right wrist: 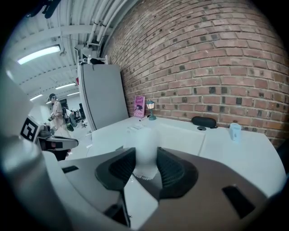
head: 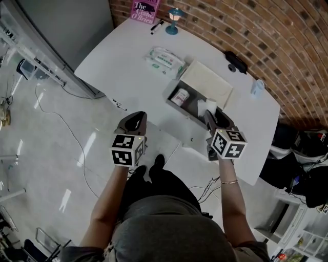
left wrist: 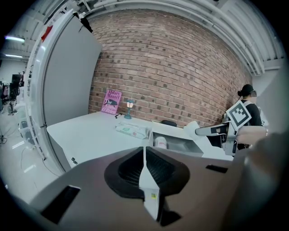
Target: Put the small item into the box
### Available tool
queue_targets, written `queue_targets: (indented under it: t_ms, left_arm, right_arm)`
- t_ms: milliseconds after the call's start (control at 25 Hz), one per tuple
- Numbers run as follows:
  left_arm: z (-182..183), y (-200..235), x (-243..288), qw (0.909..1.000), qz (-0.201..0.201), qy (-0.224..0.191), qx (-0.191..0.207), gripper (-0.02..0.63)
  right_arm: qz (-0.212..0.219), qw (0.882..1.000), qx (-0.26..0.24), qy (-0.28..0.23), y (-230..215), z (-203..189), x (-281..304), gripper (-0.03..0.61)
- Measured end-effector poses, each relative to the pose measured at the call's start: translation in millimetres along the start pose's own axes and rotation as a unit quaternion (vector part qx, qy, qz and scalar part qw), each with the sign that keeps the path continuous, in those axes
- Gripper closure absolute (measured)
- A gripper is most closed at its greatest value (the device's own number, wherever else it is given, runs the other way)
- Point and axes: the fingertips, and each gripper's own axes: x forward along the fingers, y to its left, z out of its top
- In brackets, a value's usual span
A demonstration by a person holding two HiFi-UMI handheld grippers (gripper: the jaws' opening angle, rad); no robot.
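Right gripper point(head: 209, 115) with jaws clamped on the small white cylindrical item point(right wrist: 145, 151), upright between the ribbed black pads and poised over the right end of the open grey rectangular box point(head: 172, 89). Directly ahead of that gripper, the box's flat white lid point(head: 207, 82), lying open. Ahead and to its left, inside the box, a small white jar with a pink label point(head: 180, 96). Further ahead-left on the white tabletop point(head: 123, 51), a flat white packet of wipes point(head: 165, 59). Beyond it, by the brick wall, a small blue lamp point(head: 175, 20) and a pink book point(head: 145, 9). Ahead-right of the right gripper, a black oval case point(head: 236, 61) and a pale blue cup point(head: 258, 87). Left gripper point(left wrist: 144, 169) with jaws pressed together, nothing between them, off the table's near edge, well to the left of the right gripper.
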Motion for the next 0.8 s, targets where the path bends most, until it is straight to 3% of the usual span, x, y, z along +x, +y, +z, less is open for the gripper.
queue_targets:
  t_ms: [400, 800]
  left_arm:
    - [-9, 10, -5, 0.9996, 0.024, 0.003, -0.017, 0.580]
    - [-10, 14, -7, 0.9989, 0.036, 0.000, -0.029, 0.580]
  right_arm:
    - [0.018, 0.992, -0.101, 0.069, 1, -14, 28, 0.426]
    - [0.035, 0.979, -0.160, 0.125, -5, -31, 46, 0.426]
